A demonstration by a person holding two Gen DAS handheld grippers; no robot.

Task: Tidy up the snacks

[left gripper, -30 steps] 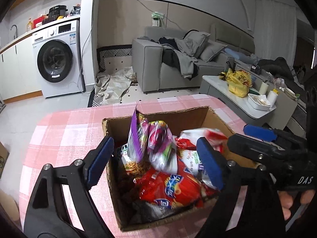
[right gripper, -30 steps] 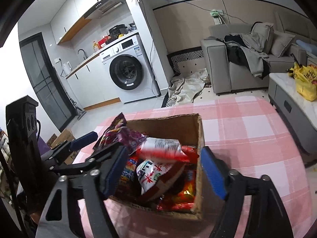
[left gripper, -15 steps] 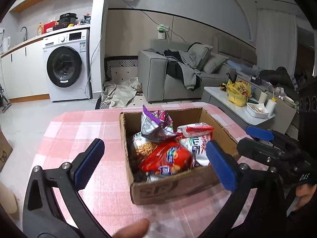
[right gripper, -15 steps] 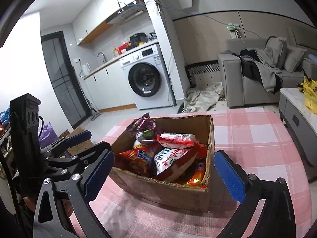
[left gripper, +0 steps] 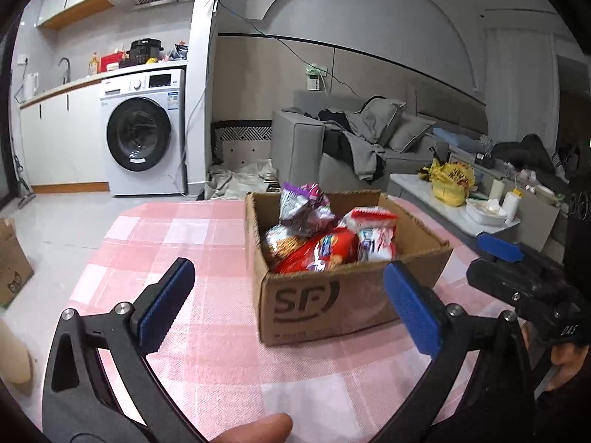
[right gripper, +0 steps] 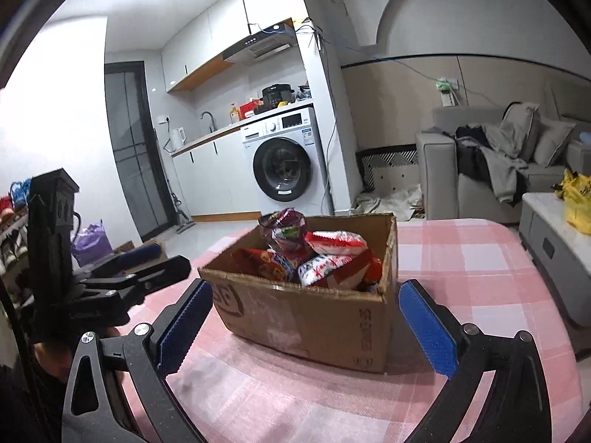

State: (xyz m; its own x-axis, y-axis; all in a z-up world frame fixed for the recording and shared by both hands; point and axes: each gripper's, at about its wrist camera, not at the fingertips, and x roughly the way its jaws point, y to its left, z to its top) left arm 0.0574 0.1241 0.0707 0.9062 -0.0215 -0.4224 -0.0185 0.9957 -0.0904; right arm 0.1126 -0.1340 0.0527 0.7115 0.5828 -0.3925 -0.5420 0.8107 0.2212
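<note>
Snack packets [left gripper: 325, 236] are sitting heaped in the cardboard box [left gripper: 332, 295] on the pink checked counter [left gripper: 177, 258], which in your left view is lying at about 1 o'clock from the left gripper [left gripper: 288, 306] and in your right view almost dead ahead at 12 o'clock of the right gripper [right gripper: 306, 326]. You are holding both pairs of fingers wide apart with nothing between them, short of the box's near wall. A purple packet [right gripper: 286, 234] is standing tallest at the back, a white-and-red one [right gripper: 334, 241] is lying across the top at about 2 o'clock of it, and a red bag [left gripper: 321, 253] is slanting against the near wall. With the packets all in the box, this is fitting either snacks about to be sorted or snacks gathered in and both tools drawing clear, and the pictures are not settling which. If you are going in, you are judging best by taking the topmost packet by a crimped edge, closing gently because these bags are likely crushing easily, and lifting straight up so the leaning red bag is not sliding. Keep your other gripper clear of the box rim while doing it.
</note>
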